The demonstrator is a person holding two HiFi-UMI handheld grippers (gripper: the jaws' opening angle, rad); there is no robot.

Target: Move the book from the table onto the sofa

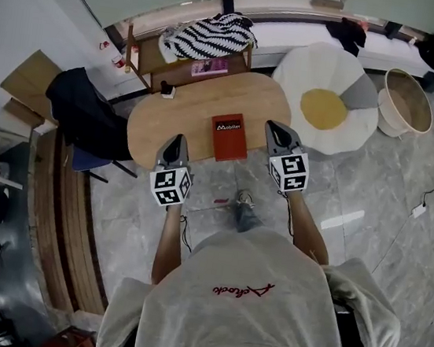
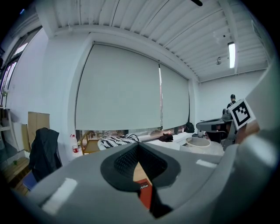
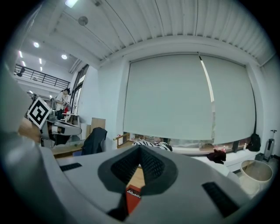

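A red book [image 1: 229, 136] lies flat near the front edge of the oval wooden table [image 1: 169, 119]. My left gripper [image 1: 177, 141] is shut and hovers over the table's front edge, left of the book and apart from it. On the book's right, also apart from it, my right gripper [image 1: 275, 127] is shut and empty. The book [image 2: 145, 193] shows through the gap under the shut left gripper [image 2: 139, 148] in the left gripper view. It appears the same way [image 3: 133, 196] below the right gripper [image 3: 140, 151]. A white flower-shaped sofa [image 1: 341, 137] with a yellow middle sits right of the table.
A chair draped with a black jacket [image 1: 86, 112] stands left of the table. Behind the table a wooden bench [image 1: 149, 55] holds a striped cloth [image 1: 211, 36] and a pink book [image 1: 209, 68]. A beige basket [image 1: 407, 102] stands beyond the sofa. A small dark item [image 1: 167, 88] rests on the table's far edge.
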